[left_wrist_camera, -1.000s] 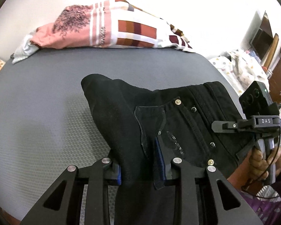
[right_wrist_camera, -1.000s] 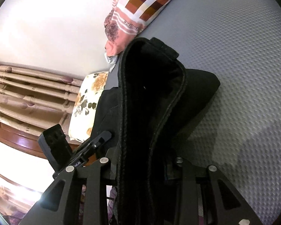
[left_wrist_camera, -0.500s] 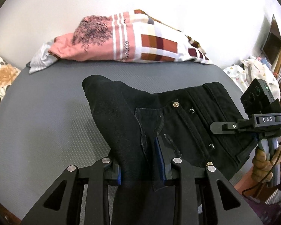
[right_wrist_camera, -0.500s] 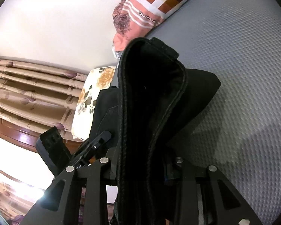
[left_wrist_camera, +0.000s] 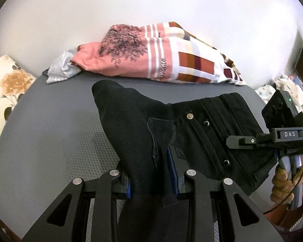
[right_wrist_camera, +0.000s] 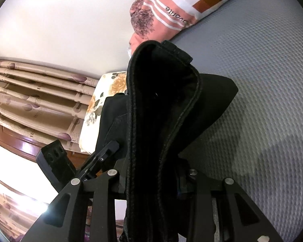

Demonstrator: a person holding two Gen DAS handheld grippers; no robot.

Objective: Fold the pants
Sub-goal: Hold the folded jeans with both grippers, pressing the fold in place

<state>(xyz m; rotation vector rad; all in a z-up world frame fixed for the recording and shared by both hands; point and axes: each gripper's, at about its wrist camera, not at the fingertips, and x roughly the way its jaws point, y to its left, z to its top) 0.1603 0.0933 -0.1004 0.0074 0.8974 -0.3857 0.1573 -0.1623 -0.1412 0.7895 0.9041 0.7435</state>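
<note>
Black pants (left_wrist_camera: 135, 125) hang stretched above a grey mat (left_wrist_camera: 50, 133), waistband and metal buttons showing toward the right. My left gripper (left_wrist_camera: 151, 183) is shut on a bunched fold of the pants, blue pads pressing the cloth from both sides. In the left wrist view my right gripper (left_wrist_camera: 235, 142) holds the waistband end at the right, with a hand on its handle. In the right wrist view my right gripper (right_wrist_camera: 151, 185) is shut on the thick black waistband (right_wrist_camera: 163, 100), which rises straight ahead and hides the fingertips. The left gripper (right_wrist_camera: 109, 149) shows there at lower left.
A pink, white and brown patterned bundle of cloth (left_wrist_camera: 157, 58) lies at the mat's far edge against a white wall. A floral pillow (left_wrist_camera: 6, 92) sits off the left edge. Beige curtains (right_wrist_camera: 36, 96) hang at the left in the right wrist view. Spotted fabric (left_wrist_camera: 288, 92) lies far right.
Both grippers have carried the pants across the mat and slightly up, keeping their grips. The patterned bundle and floral pillow have shifted further into view.
</note>
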